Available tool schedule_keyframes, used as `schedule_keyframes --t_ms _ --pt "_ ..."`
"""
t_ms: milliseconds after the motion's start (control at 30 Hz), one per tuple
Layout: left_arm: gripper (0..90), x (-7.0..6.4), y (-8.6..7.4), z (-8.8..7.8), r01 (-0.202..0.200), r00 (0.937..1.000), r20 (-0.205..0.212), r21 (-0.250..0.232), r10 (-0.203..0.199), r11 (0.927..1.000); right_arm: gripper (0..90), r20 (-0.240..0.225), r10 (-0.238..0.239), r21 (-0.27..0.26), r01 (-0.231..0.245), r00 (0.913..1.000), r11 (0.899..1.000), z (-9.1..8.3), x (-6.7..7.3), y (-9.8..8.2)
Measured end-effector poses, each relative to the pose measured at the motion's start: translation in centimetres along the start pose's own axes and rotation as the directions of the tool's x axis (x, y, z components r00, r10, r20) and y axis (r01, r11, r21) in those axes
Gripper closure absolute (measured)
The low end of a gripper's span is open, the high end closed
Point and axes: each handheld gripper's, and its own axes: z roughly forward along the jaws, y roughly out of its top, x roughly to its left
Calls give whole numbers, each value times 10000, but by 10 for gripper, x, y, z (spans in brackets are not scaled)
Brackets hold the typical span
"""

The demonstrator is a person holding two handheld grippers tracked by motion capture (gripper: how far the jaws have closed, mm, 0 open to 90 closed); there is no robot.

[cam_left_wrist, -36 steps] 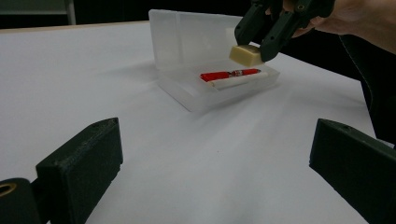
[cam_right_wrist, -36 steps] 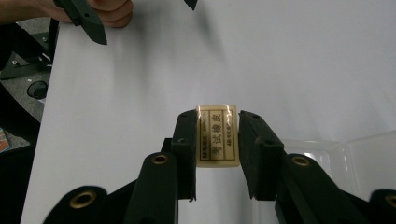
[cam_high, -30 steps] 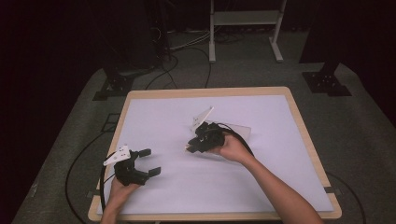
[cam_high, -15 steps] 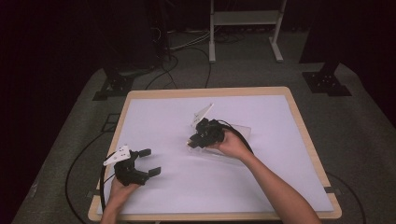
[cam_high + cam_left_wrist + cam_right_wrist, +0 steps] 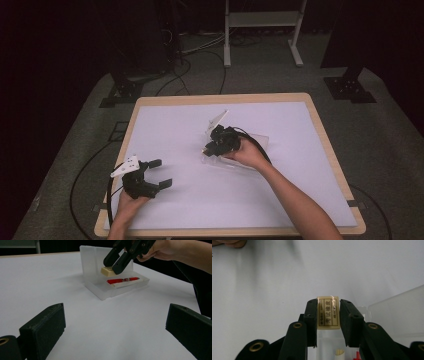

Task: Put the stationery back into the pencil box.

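Eraser (image 5: pixel 328 312) clamped between the jaws of your right gripper (image 5: pixel 115 265), held by its two long sides so that the printed label faces the right gripper view. You carry it just above the near compartment of the clear plastic case (image 5: pixel 100 290), which lies open on the white worktop (image 5: pixel 175 125) with its lid (image 5: pixel 217 121) standing upright at the back; the raised lid leaves the tray free from above, which is why your gripper comes in tilted downward from the open side. A red pen (image 5: pixel 122 280) already lies in the long compartment beside it, so the eraser appears bound for the free space next to the pen, though it has not yet touched the tray floor. Your left gripper (image 5: pixel 152 174) rests low near the front left of the worktop, well apart from the case, its jaws wide apart and holding nothing; kept there, it stays out of the right hand's path.
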Motion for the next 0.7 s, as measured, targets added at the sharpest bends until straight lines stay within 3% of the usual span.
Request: schedule_keyframes --t_ms 700 --pt "22 0 0 0 -41 10000 10 11 41 10000 679 159 243 128 -245 9996 9996 5 -13 -5"
